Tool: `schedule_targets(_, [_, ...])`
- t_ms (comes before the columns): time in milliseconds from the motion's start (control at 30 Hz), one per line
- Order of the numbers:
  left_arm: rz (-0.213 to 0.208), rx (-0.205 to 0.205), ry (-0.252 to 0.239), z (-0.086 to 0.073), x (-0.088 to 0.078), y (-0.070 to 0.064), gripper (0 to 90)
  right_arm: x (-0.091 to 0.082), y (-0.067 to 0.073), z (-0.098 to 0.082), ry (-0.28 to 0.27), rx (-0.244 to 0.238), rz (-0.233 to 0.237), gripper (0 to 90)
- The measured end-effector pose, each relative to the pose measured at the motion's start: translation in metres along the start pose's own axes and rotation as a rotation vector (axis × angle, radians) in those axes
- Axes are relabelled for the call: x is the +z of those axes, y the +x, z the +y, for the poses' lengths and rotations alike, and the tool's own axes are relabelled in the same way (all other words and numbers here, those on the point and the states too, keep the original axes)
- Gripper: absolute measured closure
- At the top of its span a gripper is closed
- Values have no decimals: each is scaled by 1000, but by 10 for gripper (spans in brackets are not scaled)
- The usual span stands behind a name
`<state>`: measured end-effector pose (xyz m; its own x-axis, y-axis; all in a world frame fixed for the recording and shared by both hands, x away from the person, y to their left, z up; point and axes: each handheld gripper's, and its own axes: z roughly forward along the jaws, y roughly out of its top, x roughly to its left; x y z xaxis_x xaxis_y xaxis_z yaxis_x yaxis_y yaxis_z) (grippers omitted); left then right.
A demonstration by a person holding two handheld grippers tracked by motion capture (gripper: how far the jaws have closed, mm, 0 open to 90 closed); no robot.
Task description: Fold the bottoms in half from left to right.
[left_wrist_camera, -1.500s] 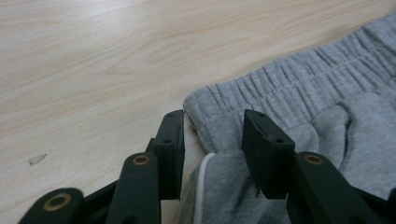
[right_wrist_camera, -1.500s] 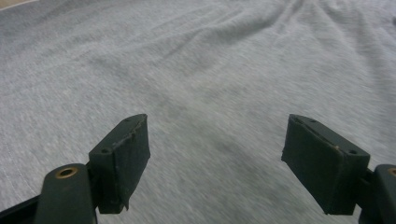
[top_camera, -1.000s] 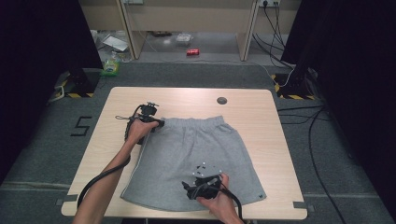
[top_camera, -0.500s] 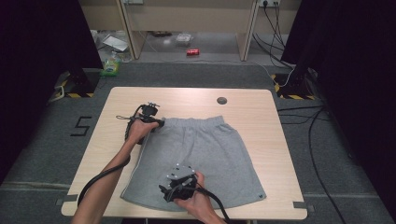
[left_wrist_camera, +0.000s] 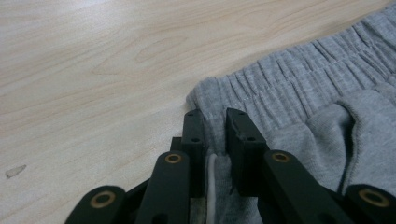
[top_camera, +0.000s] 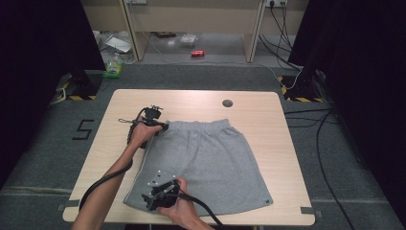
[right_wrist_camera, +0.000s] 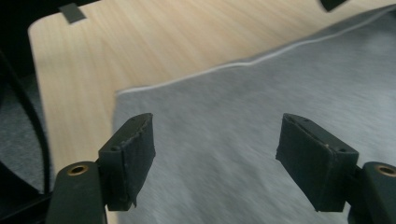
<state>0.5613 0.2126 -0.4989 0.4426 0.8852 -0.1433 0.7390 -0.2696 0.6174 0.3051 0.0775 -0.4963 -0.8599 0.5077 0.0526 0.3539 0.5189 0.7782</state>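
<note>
Garment: grey shorts [top_camera: 210, 163] lying flat on the wooden table [top_camera: 277, 139], elastic waistband toward the far edge, hems toward the person.
Left gripper [top_camera: 163, 127]: jaws clamped on the waistband's left corner [left_wrist_camera: 212, 100]; a fold of grey cloth sits pinched between the pads.
Right gripper [top_camera: 152, 199]: over the near left hem corner [right_wrist_camera: 122, 93], jaws spread wide and just now narrowing a little, nothing between them but cloth lying below.
Hem edge: a pale stitched line runs along the shorts' border beside bare wood.
</note>
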Motion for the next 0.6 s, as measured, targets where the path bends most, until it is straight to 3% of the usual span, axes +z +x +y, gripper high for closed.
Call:
schedule_targets(233, [-3,7,-4,-1,0,0,778,16,16,6,13,18,27,303])
schedule_targets(600, [-6,11,-5,-1,0,1,777,36,37,11,26,-2,72,385])
